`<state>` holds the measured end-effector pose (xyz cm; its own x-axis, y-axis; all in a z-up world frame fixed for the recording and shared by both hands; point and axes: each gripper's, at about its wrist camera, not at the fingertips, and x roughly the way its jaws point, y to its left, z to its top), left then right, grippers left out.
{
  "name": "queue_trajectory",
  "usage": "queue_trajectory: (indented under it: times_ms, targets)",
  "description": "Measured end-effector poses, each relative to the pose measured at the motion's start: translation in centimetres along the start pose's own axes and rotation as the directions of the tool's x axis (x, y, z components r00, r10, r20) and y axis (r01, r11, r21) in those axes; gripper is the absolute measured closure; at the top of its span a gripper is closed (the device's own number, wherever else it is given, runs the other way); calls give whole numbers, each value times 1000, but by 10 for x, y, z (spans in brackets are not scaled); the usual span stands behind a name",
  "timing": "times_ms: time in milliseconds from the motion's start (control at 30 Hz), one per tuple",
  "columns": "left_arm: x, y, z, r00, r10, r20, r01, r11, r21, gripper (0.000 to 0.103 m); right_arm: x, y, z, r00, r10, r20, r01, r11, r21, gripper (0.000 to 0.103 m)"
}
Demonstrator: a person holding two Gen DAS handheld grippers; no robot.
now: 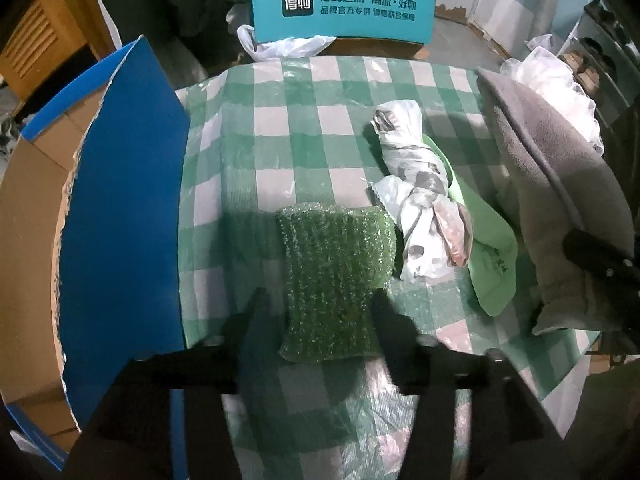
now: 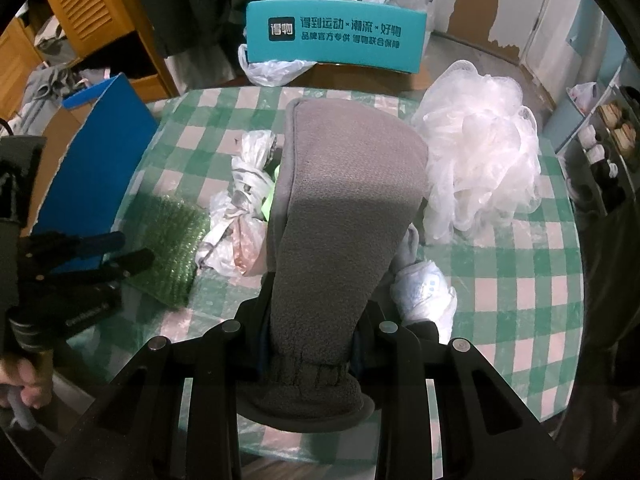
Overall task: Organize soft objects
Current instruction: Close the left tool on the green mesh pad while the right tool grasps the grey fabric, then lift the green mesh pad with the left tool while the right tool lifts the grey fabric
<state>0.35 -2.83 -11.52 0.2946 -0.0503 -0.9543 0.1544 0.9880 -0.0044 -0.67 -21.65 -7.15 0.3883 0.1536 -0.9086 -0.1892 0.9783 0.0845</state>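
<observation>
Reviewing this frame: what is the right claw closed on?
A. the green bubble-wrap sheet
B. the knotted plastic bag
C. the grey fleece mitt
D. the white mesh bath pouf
C: in the right wrist view the right claw pinches the grey fleece mitt just above its knit cuff, while the green bubble-wrap sheet, the white mesh bath pouf and the knotted plastic bag lie on the checked tablecloth.

Right gripper (image 2: 312, 320) clamps a grey fleece mitt (image 2: 336, 208) above the checked tablecloth (image 2: 520, 272), white mesh pouf (image 2: 480, 160) beside
</observation>
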Motion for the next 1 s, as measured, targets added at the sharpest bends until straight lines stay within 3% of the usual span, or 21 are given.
queue_trajectory:
  times_ms: [33, 100, 333, 600, 667, 900, 1000]
  targets:
    - [1, -1, 0, 1000, -3, -5, 3, 1000, 1, 30, -1, 0, 0, 1000, 4, 4, -4, 1000, 0, 74]
    - [4, -3, 1, 1000, -14, -10, 14, 1000, -1, 25, -3, 1, 1, 1000, 8, 9, -8, 1000, -1, 74]
    - [26, -15, 2, 998, 14, -55, -11, 999, 46, 24, -6, 0, 3, 999, 28, 14, -28, 1000, 0, 74]
    - [40, -17, 10, 999, 29, -41, -26, 997, 68, 25, -6, 0, 4, 999, 43, 18, -43, 999, 0, 74]
    - [41, -18, 11, 999, 35, -32, -33, 997, 75, 32, -7, 0, 5, 999, 43, 19, -43, 999, 2, 74]
    - [43, -19, 12, 999, 36, -6, -36, 994, 102, 73, -8, -1, 7, 999, 40, 19, -40, 999, 6, 74]
    - [45, -20, 12, 1000, 27, -9, -26, 993, 116, 82, -9, -1, 7, 999, 36, 20, -36, 999, 3, 74]
